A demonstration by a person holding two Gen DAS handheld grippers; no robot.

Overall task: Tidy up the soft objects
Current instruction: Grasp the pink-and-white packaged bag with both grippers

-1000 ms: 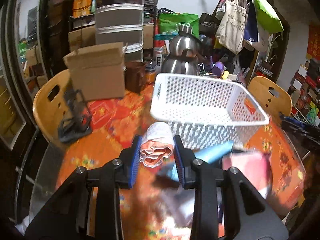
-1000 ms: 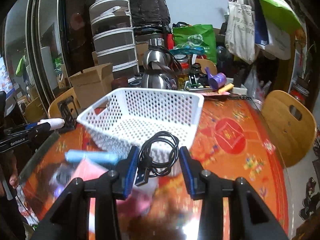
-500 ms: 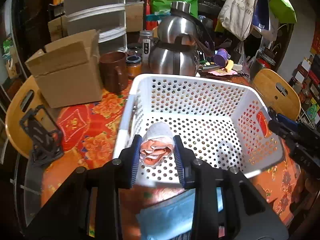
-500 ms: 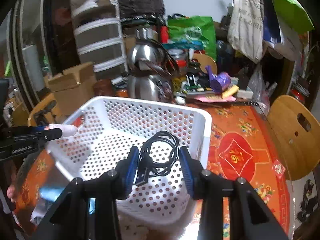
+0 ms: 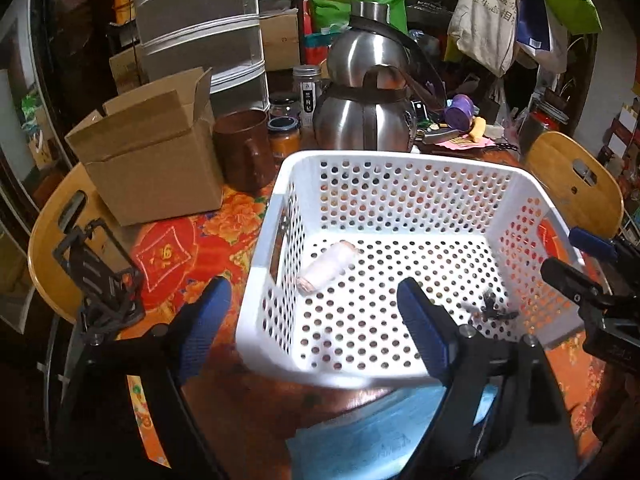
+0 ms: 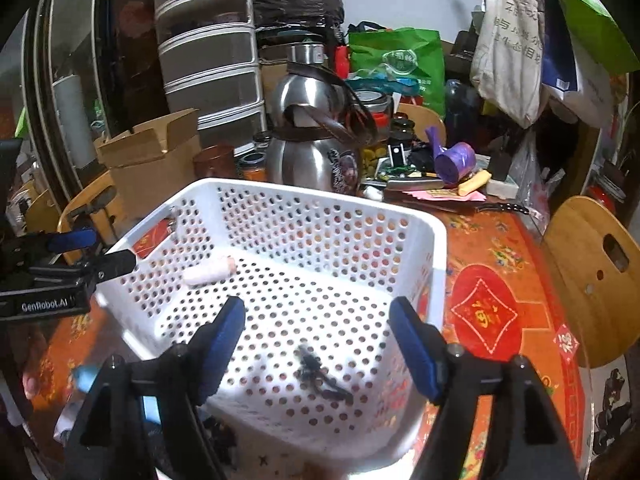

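Both hand-held grippers, left [image 5: 308,322] and right [image 6: 316,336], just opened wide, empty, over the basket [image 5: 276,216]

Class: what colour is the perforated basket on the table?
White basket; clearest in the left wrist view.

A white perforated basket [image 5: 400,168] fills mid-frame in both views, holding a pale rolled cloth with an orange end [image 5: 329,266] lying tilted at its left and a blurred black cable [image 6: 320,372] near its lower right.
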